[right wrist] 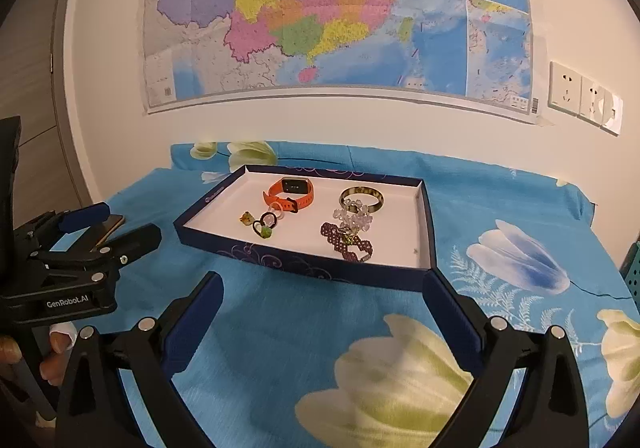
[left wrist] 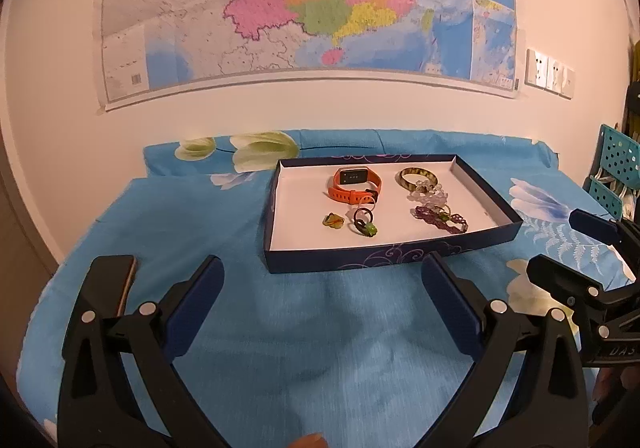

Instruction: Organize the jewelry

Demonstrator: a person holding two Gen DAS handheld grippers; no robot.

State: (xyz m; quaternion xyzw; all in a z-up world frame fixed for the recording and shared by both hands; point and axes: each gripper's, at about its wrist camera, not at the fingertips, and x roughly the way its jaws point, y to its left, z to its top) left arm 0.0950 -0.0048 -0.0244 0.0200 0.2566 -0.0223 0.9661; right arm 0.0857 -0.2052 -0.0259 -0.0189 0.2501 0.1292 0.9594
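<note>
A dark blue box lid [left wrist: 368,258] [right wrist: 304,260] with a white inside lies on the blue floral cloth. In it are an orange watch [left wrist: 354,183] [right wrist: 290,193], a green-brown bangle [left wrist: 416,177] [right wrist: 362,199], a clear bead bracelet [left wrist: 430,195] [right wrist: 354,217], a purple woven band [left wrist: 442,219] [right wrist: 348,244], a black ring with a green stone [left wrist: 362,224] [right wrist: 264,228] and a small green-yellow piece [left wrist: 333,221] [right wrist: 246,217]. My left gripper [left wrist: 322,276] [right wrist: 110,224] is open and empty, just short of the lid. My right gripper [right wrist: 322,294] [left wrist: 556,244] is open and empty at the lid's near right corner.
A dark phone [left wrist: 126,280] [right wrist: 110,226] lies on the cloth at the left. A map [left wrist: 304,3] hangs on the wall behind, with wall sockets [right wrist: 584,99] to its right. A teal perforated rack [left wrist: 612,171] stands at the far right.
</note>
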